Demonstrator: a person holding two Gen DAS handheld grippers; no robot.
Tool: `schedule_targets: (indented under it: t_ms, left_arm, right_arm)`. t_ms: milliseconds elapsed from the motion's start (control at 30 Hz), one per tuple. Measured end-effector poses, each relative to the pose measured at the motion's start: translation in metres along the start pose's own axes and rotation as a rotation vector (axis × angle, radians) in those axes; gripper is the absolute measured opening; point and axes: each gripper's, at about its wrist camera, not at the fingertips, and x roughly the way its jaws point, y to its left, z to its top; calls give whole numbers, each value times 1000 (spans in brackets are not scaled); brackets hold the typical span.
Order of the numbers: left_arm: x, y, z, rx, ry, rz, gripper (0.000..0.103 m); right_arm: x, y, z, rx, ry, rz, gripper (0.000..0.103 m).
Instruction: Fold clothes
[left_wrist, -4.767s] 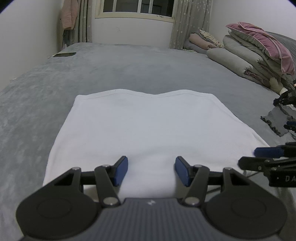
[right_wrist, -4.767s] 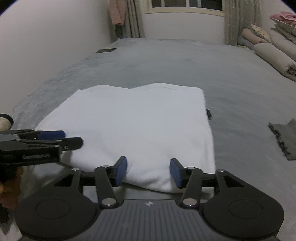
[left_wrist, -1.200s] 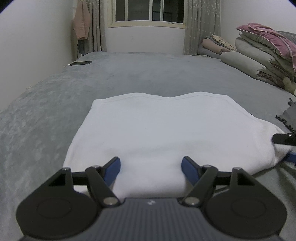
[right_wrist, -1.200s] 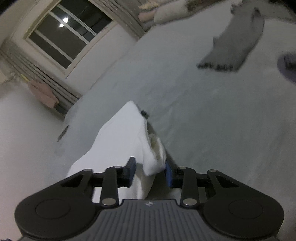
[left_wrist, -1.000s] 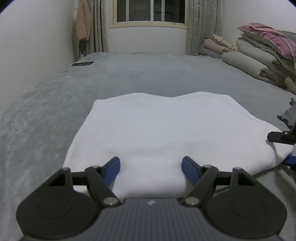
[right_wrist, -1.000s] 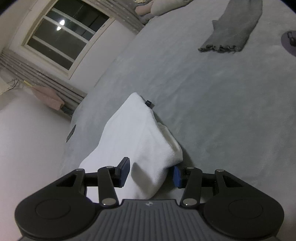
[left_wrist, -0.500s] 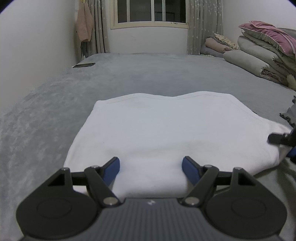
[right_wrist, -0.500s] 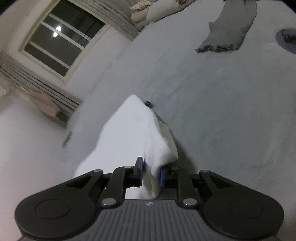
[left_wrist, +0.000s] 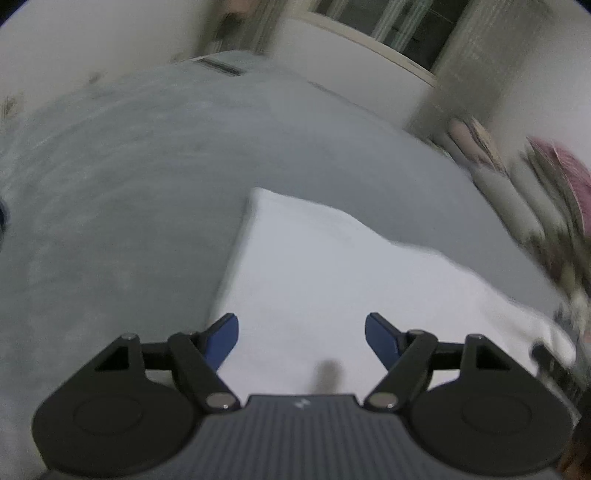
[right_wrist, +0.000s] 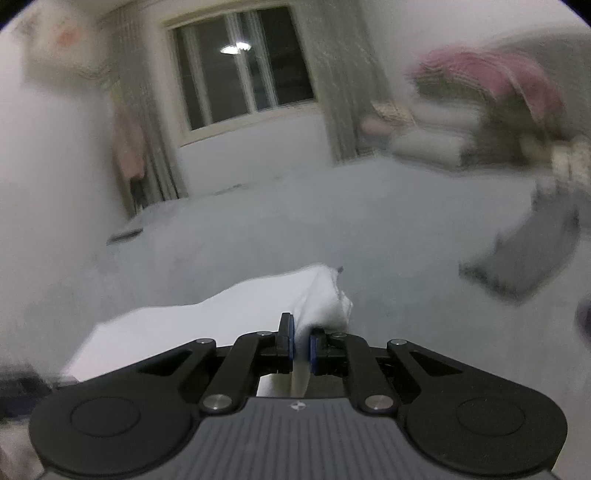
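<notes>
Garment: white folded cloth (left_wrist: 332, 280) lies on the grey bed (left_wrist: 129, 184), flattened into a rough rectangle; its far corner (right_wrist: 328, 295) is bunched and raised off the bed.
Right gripper (right_wrist: 302, 343): fingers have just been closing and now stand narrow, pinching a fold of the white cloth between the blue pads (right_wrist: 291, 339). Likely reason for the grip at a corner: it lets that edge be carried across the rest for the next fold.
Left gripper (left_wrist: 301, 336): fingers wide, blue pads (left_wrist: 221, 336) apart, above the near part of the cloth with nothing between them. Judged purpose: to be ready to take the matching corner or to pin the cloth, though neither is settled yet.
Only the left wrist view shows: the broad flat spread of the cloth, its straight left edge against the bed, and a dark blurred shape at the right margin that may be the other tool.
Only the right wrist view shows: the pinch itself, the lifted bunched corner, a grey garment (right_wrist: 528, 258) lying well apart on the bed, and the window (right_wrist: 240, 62).
Both views: heavily blurred; the stacked bedding (right_wrist: 480, 103) at the far right is only roughly readable.
</notes>
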Motion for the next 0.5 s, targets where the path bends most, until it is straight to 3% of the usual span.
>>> schedule_targets:
  t_ms: [200, 367, 500]
  left_arm:
    - [-18, 50, 33, -158, -52, 1, 74]
    - [-21, 77, 42, -241, -56, 2, 74]
    - [-20, 86, 45, -276, -56, 7, 74]
  right_arm:
    - [0, 84, -7, -413, -175, -58, 9]
    - [-18, 180, -42, -776, -277, 126, 8]
    - [-14, 233, -87, -949, -179, 243, 8]
